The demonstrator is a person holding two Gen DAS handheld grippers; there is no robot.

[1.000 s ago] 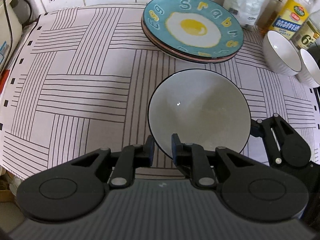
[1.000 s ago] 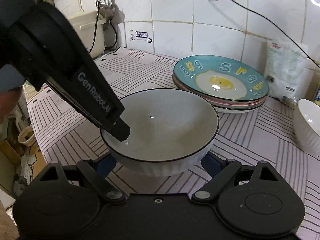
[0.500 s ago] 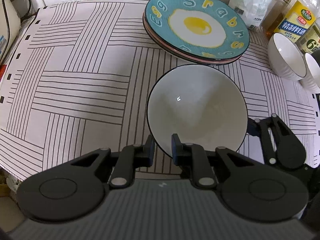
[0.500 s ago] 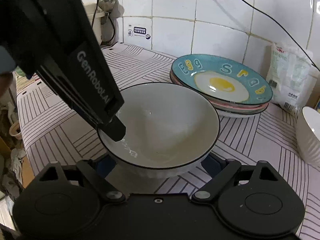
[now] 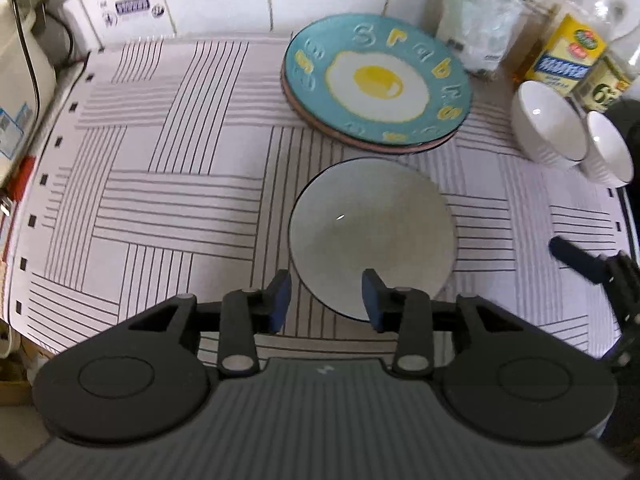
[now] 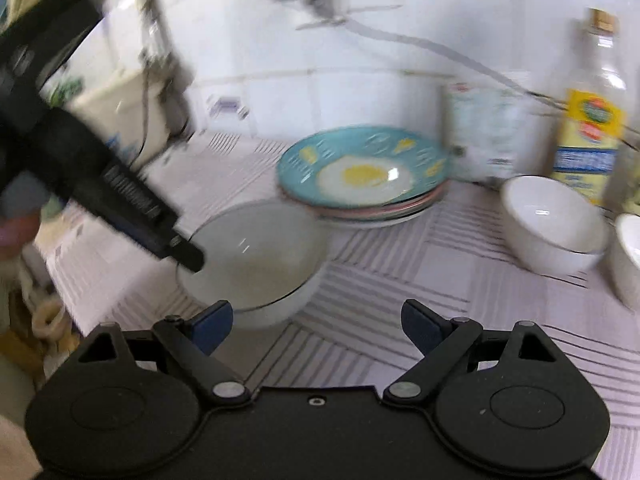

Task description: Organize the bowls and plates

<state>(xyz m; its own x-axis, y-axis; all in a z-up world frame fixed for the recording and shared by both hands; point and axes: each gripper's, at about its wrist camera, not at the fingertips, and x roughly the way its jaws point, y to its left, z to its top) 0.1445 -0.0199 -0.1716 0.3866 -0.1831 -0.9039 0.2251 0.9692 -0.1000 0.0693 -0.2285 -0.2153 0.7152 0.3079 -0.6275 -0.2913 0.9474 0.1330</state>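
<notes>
From the left wrist camera, the large bowl (image 5: 372, 236), pale inside with a thin dark rim, sits on the striped cloth (image 5: 160, 200) and serves as the landmark here. The left gripper (image 5: 323, 295) hangs over the bowl's near rim with its jaws spread wide; one blue pad lies outside the rim on the cloth side and the other over the bowl's inner edge, so nothing is clamped. Just beyond the bowl, almost touching its far rim, is the stack of plates (image 5: 378, 84), topped by a teal plate painted with a fried egg. To the right of the bowl and farther back, two small white bowls (image 5: 550, 128) stand side by side, touching, in front of an oil bottle (image 5: 568, 56). A white bag (image 5: 476, 28) leans on the tiled wall behind the plates. A finger of the right gripper (image 5: 576, 258) pokes in well right of the bowl. In the right wrist camera, which is blurred by motion, the large bowl (image 6: 252, 256) lies ahead and left of the right gripper (image 6: 316, 326), whose jaws are wide apart and empty over the striped cloth (image 6: 400, 300). The left gripper (image 6: 188, 254) reaches down to the bowl's left rim. The stack of plates (image 6: 364, 176) sits just behind the bowl, and the small white bowls (image 6: 552, 224) are to the right.
</notes>
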